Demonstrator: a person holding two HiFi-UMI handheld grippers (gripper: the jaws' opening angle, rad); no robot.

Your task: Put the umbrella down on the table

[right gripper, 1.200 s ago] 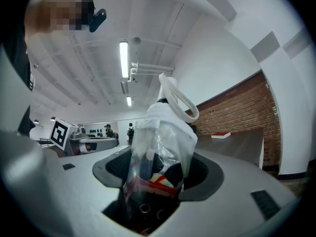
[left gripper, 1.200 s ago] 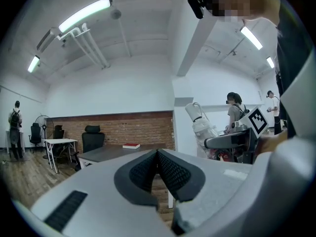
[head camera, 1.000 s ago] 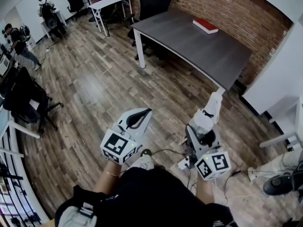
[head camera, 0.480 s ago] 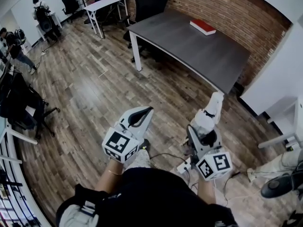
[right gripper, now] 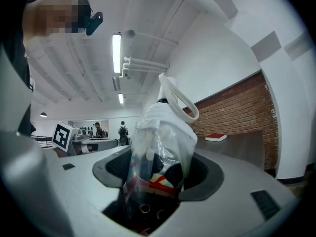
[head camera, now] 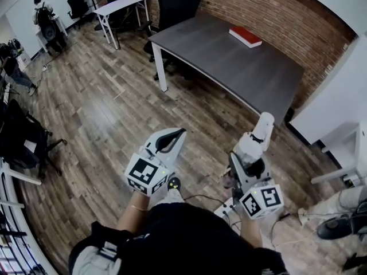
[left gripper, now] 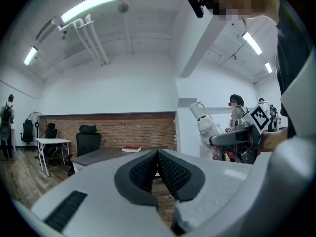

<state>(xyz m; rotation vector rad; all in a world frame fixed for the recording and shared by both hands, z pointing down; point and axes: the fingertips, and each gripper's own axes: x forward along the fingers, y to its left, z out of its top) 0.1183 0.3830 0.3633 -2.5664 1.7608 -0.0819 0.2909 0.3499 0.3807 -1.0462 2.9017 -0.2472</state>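
A folded umbrella (right gripper: 160, 147) in a clear sleeve with a white top and loop stands up out of my right gripper (right gripper: 157, 174), whose jaws are shut on it. In the head view the umbrella (head camera: 256, 136) points toward the dark grey table (head camera: 229, 56), and the right gripper (head camera: 250, 166) is over the wooden floor, short of the table's near corner. My left gripper (head camera: 167, 140) hovers to the left, jaws shut and holding nothing. The left gripper (left gripper: 157, 169) looks toward the table (left gripper: 98, 156) in its own view.
A red book (head camera: 245, 36) lies on the table's far side by the brick wall (head camera: 275, 10). A black office chair (head camera: 175, 4) stands behind the table. A white desk (head camera: 117, 4), more chairs and people are at far left. Cables and a power strip (head camera: 226, 208) lie underfoot.
The table and room have slid lower and closer in the head view as I step toward the table. Both grippers hold the same pose; the umbrella stays gripped.
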